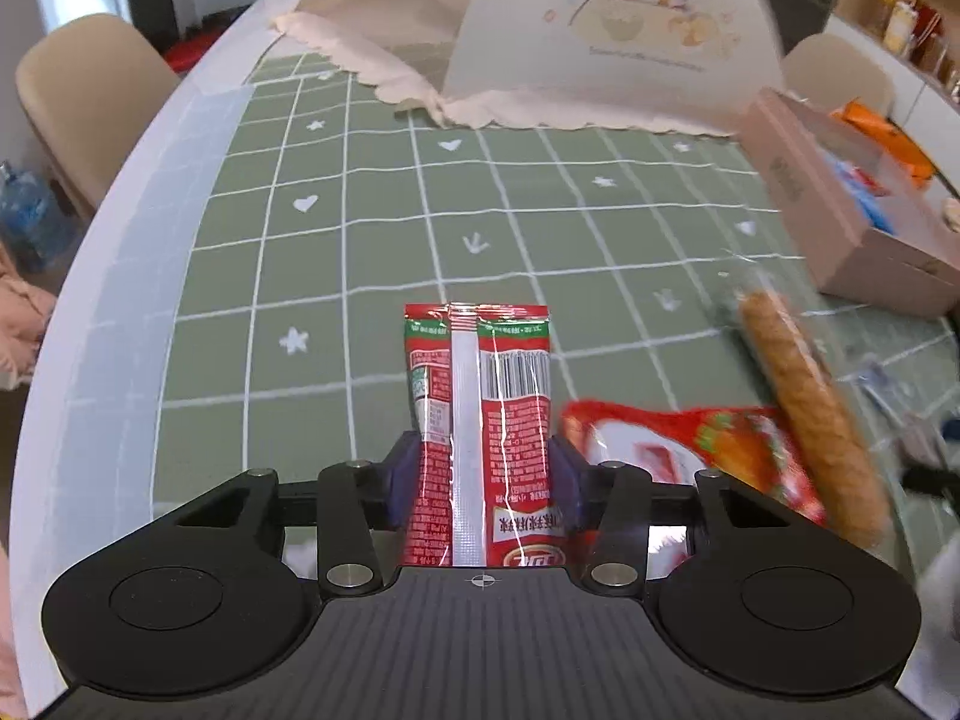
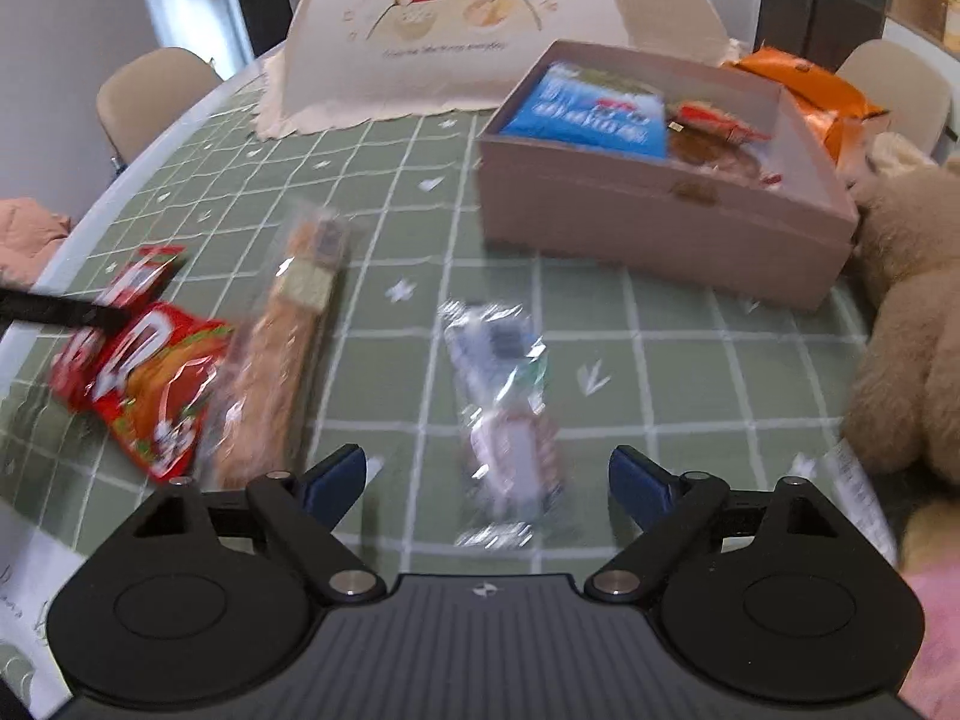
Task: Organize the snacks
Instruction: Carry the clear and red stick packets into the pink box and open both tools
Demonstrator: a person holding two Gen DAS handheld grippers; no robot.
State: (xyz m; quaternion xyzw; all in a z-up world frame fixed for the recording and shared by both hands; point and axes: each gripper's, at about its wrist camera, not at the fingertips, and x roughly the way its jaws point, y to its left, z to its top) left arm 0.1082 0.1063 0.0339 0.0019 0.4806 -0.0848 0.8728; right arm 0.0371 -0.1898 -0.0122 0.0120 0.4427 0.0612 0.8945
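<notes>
My left gripper is shut on a red snack packet, held upright above the green checked tablecloth. A second red snack bag and a long biscuit stick in clear wrap lie to its right. In the right wrist view my right gripper is open, jaws wide apart, over a clear-wrapped snack. The red bag and the biscuit stick lie to its left. A pink open box at the back holds a blue packet and other snacks.
A cream dome food cover stands behind the box. An orange bag lies behind the box. A tan plush toy sits at the right edge. Chairs stand around the table. The box also shows at the right of the left wrist view.
</notes>
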